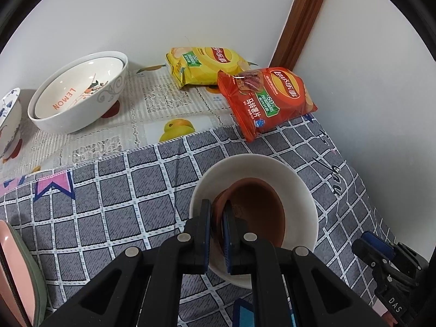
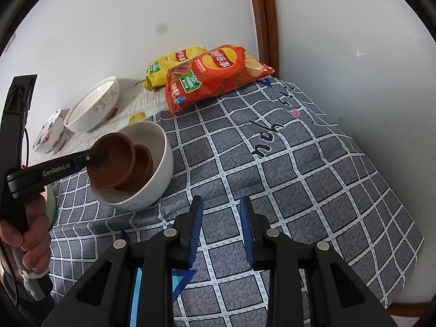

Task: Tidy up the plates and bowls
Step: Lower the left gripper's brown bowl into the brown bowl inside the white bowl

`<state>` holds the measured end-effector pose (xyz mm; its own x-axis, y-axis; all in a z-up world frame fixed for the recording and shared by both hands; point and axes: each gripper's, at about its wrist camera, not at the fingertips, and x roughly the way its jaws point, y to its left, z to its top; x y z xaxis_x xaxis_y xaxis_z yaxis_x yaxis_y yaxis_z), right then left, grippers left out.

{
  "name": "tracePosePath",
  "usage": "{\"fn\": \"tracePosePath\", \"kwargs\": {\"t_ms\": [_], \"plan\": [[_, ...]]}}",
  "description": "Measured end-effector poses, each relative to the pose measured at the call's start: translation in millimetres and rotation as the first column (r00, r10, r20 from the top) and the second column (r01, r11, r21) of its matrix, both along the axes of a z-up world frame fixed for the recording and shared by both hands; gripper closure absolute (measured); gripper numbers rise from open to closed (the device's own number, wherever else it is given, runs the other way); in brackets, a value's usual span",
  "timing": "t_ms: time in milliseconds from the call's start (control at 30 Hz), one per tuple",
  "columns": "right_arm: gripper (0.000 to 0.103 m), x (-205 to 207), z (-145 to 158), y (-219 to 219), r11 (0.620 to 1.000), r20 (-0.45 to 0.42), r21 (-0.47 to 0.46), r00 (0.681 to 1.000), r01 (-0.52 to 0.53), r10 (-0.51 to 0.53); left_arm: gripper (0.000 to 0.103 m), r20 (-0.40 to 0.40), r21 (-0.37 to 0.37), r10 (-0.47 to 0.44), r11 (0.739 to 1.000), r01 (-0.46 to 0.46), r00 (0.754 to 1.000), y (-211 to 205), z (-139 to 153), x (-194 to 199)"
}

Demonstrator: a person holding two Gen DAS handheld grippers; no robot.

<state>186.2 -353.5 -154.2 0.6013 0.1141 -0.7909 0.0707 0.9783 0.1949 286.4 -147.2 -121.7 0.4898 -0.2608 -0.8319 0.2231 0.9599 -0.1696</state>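
Note:
My left gripper [image 1: 217, 212] is shut on the rim of a brown bowl [image 1: 256, 209] and holds it tilted inside a white bowl [image 1: 299, 190] on the grey checked cloth. The right wrist view shows the same brown bowl [image 2: 114, 160] in the white bowl [image 2: 160, 163], with the left gripper [image 2: 99, 156] clamped on its rim. My right gripper [image 2: 222, 218] is open and empty over the cloth, to the right of the white bowl. It also shows in the left wrist view [image 1: 381, 253]. A large white patterned bowl [image 1: 79, 95] holds a smaller "LEMON" bowl [image 1: 81, 87].
A blue-and-white bowl [image 1: 9, 120] stands at the far left. A yellow chip bag [image 1: 204, 65] and a red chip bag [image 1: 267, 98] lie by the back wall. A pink plate with a green rim [image 1: 16, 272] is at the lower left. Walls close the back and right.

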Motion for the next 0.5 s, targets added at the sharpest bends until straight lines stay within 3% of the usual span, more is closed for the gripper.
{"fn": "tracePosePath", "kwargs": {"t_ms": [500], "plan": [[0.076,3,-5,4,1.0,-0.025,-0.01,1.0,0.003,-0.003,0.095,-0.016,-0.01,-0.012,1.0,0.012,1.0,-2,-12,5]]}}
